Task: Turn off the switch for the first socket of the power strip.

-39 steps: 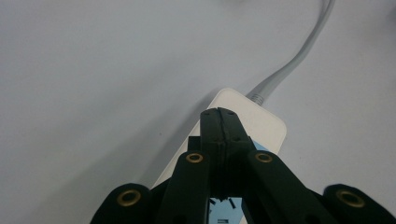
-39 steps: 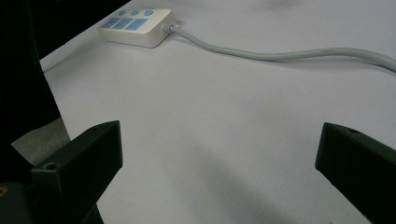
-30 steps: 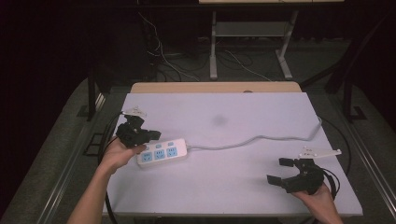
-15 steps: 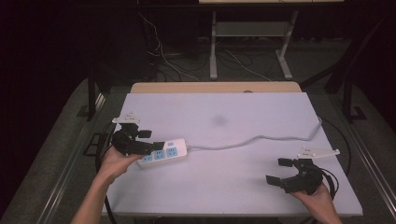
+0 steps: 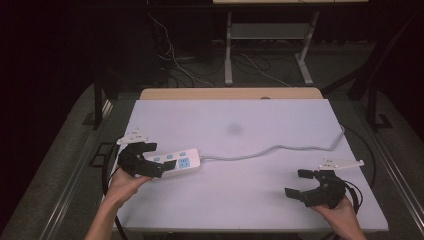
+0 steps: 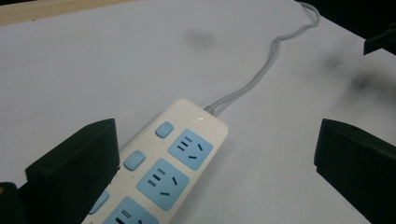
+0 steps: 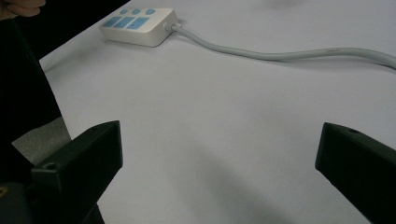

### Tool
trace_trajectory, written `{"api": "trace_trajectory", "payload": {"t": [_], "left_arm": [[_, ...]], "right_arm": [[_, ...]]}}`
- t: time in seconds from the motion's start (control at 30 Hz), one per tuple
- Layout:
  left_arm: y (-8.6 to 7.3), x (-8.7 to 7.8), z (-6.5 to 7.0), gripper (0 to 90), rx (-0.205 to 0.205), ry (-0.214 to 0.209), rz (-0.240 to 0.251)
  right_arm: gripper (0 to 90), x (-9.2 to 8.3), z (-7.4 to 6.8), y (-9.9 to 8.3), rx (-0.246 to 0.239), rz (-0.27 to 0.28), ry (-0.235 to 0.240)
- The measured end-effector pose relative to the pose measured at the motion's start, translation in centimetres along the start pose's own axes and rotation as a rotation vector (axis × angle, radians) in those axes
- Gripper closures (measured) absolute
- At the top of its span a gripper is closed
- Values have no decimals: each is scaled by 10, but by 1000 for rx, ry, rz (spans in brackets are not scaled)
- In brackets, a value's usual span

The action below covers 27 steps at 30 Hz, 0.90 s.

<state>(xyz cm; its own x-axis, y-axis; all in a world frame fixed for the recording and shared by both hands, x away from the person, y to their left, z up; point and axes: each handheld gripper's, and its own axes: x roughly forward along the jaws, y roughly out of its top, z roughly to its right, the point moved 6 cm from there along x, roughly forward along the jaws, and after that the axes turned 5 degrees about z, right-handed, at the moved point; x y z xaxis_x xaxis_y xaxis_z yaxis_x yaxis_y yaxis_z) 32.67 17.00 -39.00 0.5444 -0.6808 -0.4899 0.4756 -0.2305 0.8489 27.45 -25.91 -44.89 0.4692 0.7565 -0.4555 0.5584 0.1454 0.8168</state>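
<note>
Two grippers are out over the white table (image 5: 260, 115), both with jaws spread wide and empty. The left gripper (image 5: 150, 160) hangs over the near end of the power strip (image 5: 175, 162), which lies flat at the table's left side. To my eye a clean grab means straddling the strip's body squarely across its width, clear of the switches. Its grey cord (image 5: 280, 148) snakes rightward and could drag. The right gripper (image 5: 302, 184) waits well apart.

White worktop (image 5: 260, 200), wood strip at far edge. On it: white power strip (image 5: 177, 162) w/ blue sockets, near-left; its grey cable (image 5: 280, 148) snakes across to the right edge. Faint dark smudge (image 5: 234, 129) mid-worktop.
</note>
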Motion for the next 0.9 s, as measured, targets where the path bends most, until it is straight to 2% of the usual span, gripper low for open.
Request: {"api": "trace_trajectory", "payload": {"t": [0.37,0.6,0.9], "left_arm": [[-11,-6,10,0,-9,-10,69],[-20,-5,16,0,-3,-15,80],[-33,2,25,0,-9,-45,84]], "right_arm": [[4,0,-1,0,1,-2,0],[4,0,-1,0,-1,-2,0],[4,0,-1,0,-2,-3,1]]}}
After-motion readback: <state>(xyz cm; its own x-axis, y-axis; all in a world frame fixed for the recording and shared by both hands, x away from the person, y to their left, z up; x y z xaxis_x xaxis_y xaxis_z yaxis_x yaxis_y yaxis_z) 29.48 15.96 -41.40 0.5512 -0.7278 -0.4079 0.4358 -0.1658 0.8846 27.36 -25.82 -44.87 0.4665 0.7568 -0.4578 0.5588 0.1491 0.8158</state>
